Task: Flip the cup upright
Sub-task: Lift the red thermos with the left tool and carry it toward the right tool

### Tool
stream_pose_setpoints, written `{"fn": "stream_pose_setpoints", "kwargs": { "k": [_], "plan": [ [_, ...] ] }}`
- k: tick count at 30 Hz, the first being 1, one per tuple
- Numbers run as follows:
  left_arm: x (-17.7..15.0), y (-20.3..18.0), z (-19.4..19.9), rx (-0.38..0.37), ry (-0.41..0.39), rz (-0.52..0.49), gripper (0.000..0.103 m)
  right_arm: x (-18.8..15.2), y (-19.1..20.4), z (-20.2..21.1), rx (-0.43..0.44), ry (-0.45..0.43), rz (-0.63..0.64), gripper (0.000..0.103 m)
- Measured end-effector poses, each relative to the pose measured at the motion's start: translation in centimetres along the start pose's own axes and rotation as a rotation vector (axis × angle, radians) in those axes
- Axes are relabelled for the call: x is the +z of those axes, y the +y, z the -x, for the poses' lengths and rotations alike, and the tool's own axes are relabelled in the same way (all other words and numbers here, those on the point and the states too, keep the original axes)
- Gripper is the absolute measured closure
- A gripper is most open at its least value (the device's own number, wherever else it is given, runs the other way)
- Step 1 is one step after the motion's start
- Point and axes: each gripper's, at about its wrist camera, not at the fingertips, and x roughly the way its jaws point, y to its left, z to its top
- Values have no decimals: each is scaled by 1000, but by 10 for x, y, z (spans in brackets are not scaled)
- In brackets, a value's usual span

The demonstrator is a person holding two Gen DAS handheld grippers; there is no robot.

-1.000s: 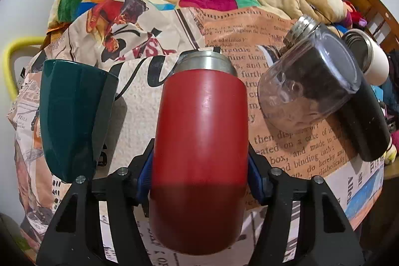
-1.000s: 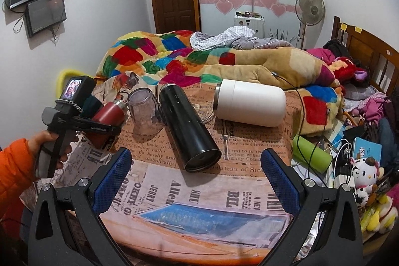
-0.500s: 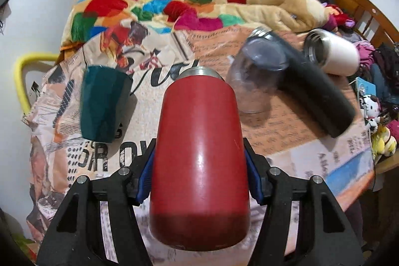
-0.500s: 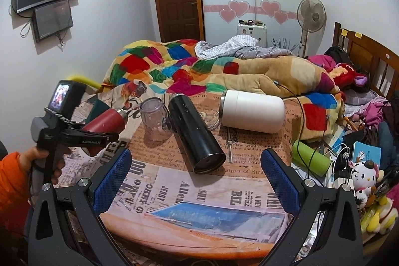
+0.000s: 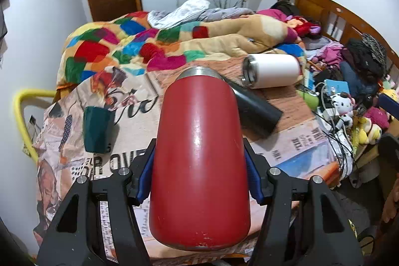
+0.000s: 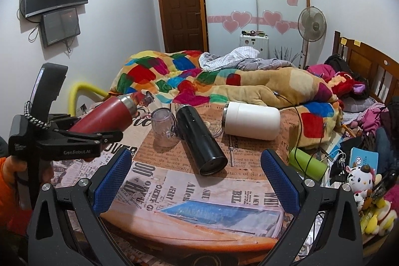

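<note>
Clearly red cup (image 5: 199, 153), steel-rimmed, tilts in left hand-held gripper (image 5: 199, 173).

Between the left claw's (image 5: 199, 176) blue pads (image 5: 146, 176) sits a red cup (image 5: 199, 156) with a silver rim. Left of it lies a dark green cup (image 5: 96, 129); ahead to the right, 1 black flask (image 5: 254, 114) and 1 white tumbler (image 5: 273, 70). The newsprint cloth (image 5: 129, 101) is beige and orange; the quilt (image 5: 119, 51) beyond is a multicoloured patchwork.

Black hand-held gripper (image 6: 197, 181), blue pads (image 6: 113, 181), orange sleeve (image 6: 6, 193).
</note>
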Motion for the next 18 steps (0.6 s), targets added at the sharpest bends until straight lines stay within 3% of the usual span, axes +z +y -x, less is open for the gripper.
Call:
{"fn": "stream_pose_setpoints", "kwargs": {
  "k": [7, 12, 18],
  "plan": [
    [-12, -33, -4, -50, 5, -54, 42, -4, -3, 6, -10, -1, 5, 0],
    [-28, -49, -41, -92, 80, -39, 42, -9, -8, 5, -19, 14, 4, 0],
    [-50, -61, -86, -82, 154, -17, 42, -21, -18, -8, -32, 70, -9, 0]
  ]
}}
